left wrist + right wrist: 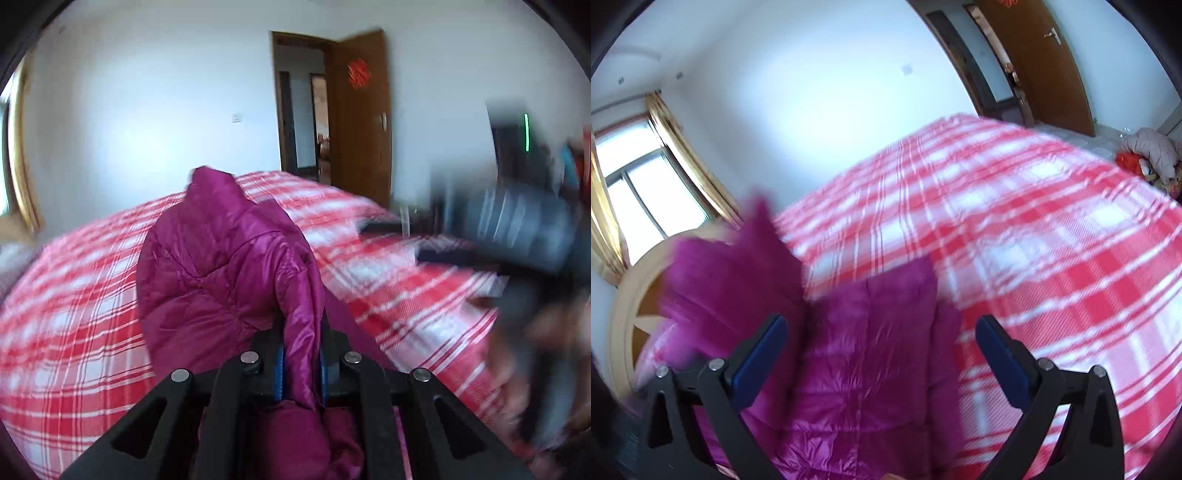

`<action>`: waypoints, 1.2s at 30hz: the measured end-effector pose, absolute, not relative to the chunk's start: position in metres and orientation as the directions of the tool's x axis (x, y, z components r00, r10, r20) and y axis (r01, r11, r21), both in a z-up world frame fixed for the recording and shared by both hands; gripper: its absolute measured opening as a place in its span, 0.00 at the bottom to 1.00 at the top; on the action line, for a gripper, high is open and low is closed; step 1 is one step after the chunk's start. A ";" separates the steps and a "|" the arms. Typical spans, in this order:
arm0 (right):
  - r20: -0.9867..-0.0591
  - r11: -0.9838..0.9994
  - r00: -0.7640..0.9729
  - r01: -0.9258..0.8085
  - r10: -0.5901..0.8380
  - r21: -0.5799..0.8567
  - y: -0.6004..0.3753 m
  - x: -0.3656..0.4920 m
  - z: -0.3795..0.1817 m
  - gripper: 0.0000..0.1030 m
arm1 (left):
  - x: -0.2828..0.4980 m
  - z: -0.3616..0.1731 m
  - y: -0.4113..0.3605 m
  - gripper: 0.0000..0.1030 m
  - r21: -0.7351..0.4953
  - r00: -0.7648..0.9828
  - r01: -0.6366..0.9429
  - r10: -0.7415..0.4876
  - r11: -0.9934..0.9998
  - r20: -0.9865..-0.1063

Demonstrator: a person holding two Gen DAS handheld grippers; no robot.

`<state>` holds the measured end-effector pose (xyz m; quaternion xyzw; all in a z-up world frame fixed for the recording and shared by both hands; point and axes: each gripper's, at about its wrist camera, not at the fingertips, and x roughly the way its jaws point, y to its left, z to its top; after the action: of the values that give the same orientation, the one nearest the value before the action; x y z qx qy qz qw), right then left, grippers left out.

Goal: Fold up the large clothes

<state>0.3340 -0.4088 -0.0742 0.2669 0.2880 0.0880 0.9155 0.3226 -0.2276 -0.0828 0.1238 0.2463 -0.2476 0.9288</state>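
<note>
Nearest in the left wrist view: left gripper (301,354), shut tight on a fold of one magenta puffer jacket (221,266), with the shiny cloth pinched between two blue-lined fingers (279,365) and bunched below at 6 o'clock. From that grip, the jacket rising toward 12 o'clock in a heap, quilted panels facing the camera, its top edge standing above the bed. Beneath and around it, one bed cover (74,314) in red and white checks, spread from 9 o'clock to 3 o'clock. At 3 o'clock, blurred by motion, the right gripper (480,243) over the cover, its state unreadable from this side. Farther off at 12 o'clock, one brown door (364,118) standing open with one red paper ornament (357,74) on it, and one light switch (236,118) on the white wall. In the right wrist view: right gripper (881,339) open, two fingers (761,350) spread wide and holding nothing, the jacket (871,369) lying between them and out to 9 o'clock, blurred at its upper edge. Past it, the checked cover (1034,240) filling 1 to 4 o'clock. At 9 o'clock, one curved wooden headboard (624,314); beyond, one window (639,192) with yellow curtains (687,155). At 2 o'clock, far off, one pile of other clothes (1152,151).
</note>
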 end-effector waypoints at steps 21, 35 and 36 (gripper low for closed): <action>-0.771 0.939 0.554 -0.058 0.313 0.339 -0.377 0.407 -0.109 0.75 | 0.251 -0.058 -0.161 0.87 0.171 0.870 0.441 -0.373 0.881 -0.323; -0.541 0.826 0.749 -0.013 0.382 0.564 -0.326 0.401 -0.026 0.79 | 0.328 -0.132 -0.167 0.89 0.187 0.830 0.384 -0.250 0.904 -0.499; -0.494 0.785 0.750 -0.053 0.439 0.618 -0.321 0.408 -0.034 0.79 | 0.328 -0.129 -0.163 0.89 0.181 0.829 0.389 -0.257 0.903 -0.497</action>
<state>0.4083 -0.3207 -0.0338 0.2974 0.3250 0.1387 0.8870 0.3276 -0.1628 -0.1287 0.1384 0.2378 -0.1708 0.9461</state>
